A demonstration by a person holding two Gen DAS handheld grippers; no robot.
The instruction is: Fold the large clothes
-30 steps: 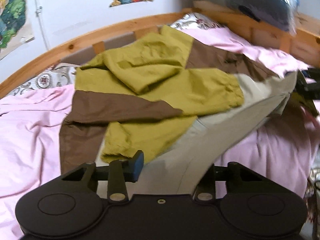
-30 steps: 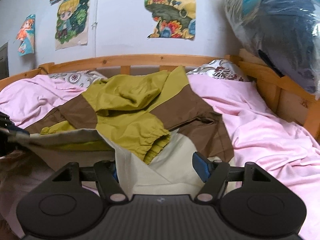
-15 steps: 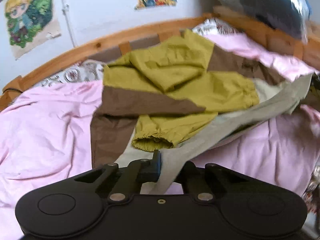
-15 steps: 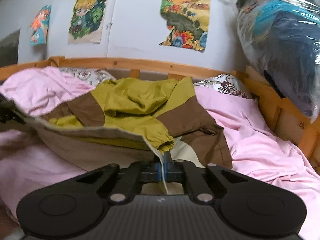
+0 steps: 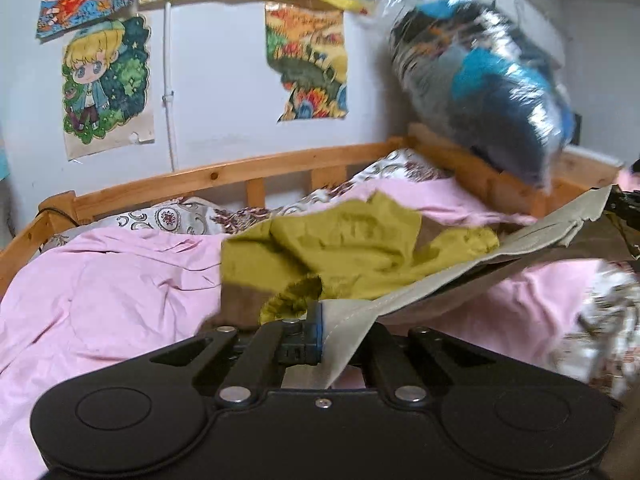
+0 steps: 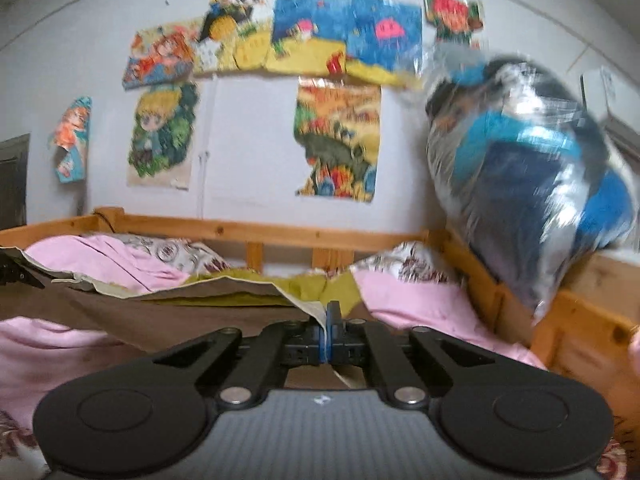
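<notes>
An olive, brown and beige jacket (image 5: pixel 352 248) lies on the pink bedsheet (image 5: pixel 100 292). Its beige hem (image 5: pixel 460 272) is raised off the bed and stretched taut between both grippers. My left gripper (image 5: pixel 322 332) is shut on one corner of that hem. My right gripper (image 6: pixel 331 330) is shut on the other corner, with the hem (image 6: pixel 192 292) running away to the left. The olive sleeves (image 5: pixel 296 296) bunch on the jacket's far half. The opposite gripper shows as a dark shape at the hem's far end in each view.
A wooden bed rail (image 5: pixel 240 176) runs along the wall behind patterned pillows (image 5: pixel 168 216). A big plastic bag of dark and blue clothes (image 6: pixel 532 184) rests on the right-hand rail. Posters (image 6: pixel 340 140) cover the wall.
Both grippers have closed on the jacket's beige hem and lifted it off the bed, pulling it taut. Both views now look higher, at the wall.
</notes>
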